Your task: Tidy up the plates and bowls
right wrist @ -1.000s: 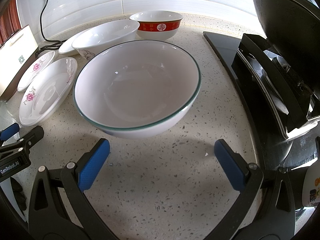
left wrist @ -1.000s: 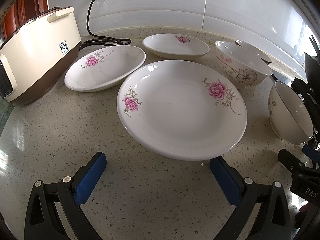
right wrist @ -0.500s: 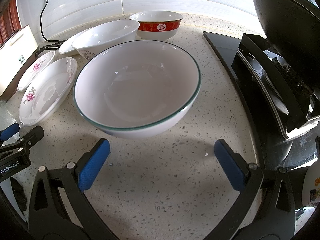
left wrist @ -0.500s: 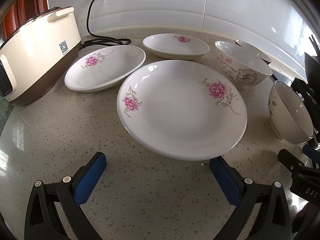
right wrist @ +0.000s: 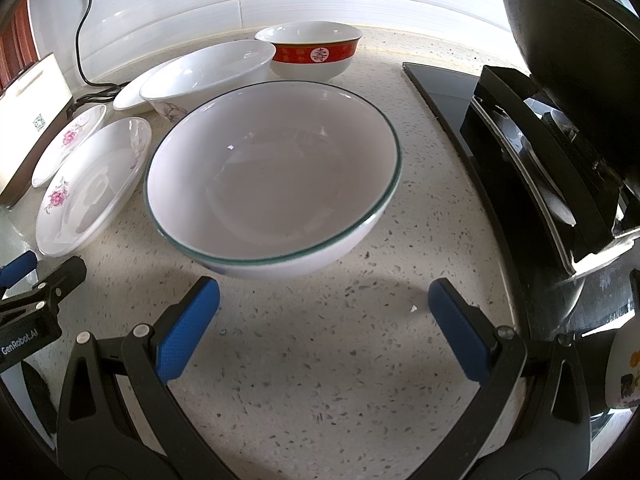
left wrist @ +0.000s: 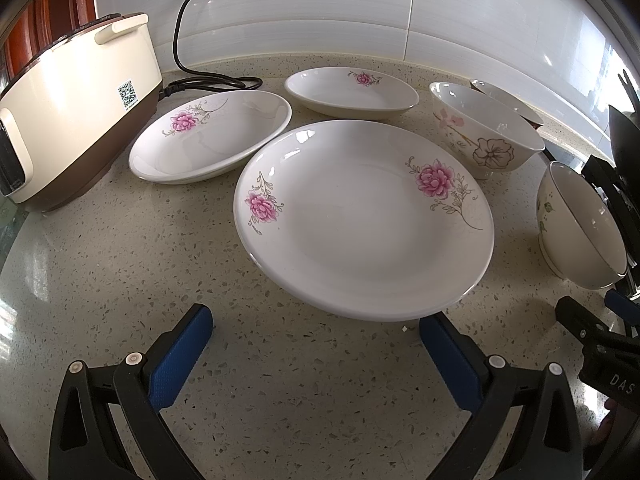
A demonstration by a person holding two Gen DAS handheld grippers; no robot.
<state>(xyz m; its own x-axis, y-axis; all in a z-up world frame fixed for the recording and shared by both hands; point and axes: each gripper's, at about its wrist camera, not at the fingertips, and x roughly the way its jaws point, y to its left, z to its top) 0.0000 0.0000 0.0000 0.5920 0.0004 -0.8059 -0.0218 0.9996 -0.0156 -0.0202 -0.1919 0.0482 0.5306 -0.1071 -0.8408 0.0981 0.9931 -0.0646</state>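
Observation:
My left gripper (left wrist: pixel 316 322) is open and empty, just short of a large white plate with pink flowers (left wrist: pixel 362 216) on the speckled counter. Two smaller flowered plates (left wrist: pixel 212 136) (left wrist: pixel 352 90) lie behind it. A flower-patterned bowl (left wrist: pixel 484 132) stands at the right. My right gripper (right wrist: pixel 324 298) is open and empty, just in front of a big white bowl with a green rim (right wrist: pixel 272 172). A red-banded bowl (right wrist: pixel 310 54) and a white bowl (right wrist: pixel 208 72) stand behind it.
A cream and brown cooker (left wrist: pixel 68 120) with a black cord (left wrist: pixel 188 40) stands at the left by the tiled wall. A black stove (right wrist: pixel 532 148) with a wok (right wrist: pixel 572 40) fills the right side. The green-rimmed bowl also shows in the left wrist view (left wrist: pixel 580 224).

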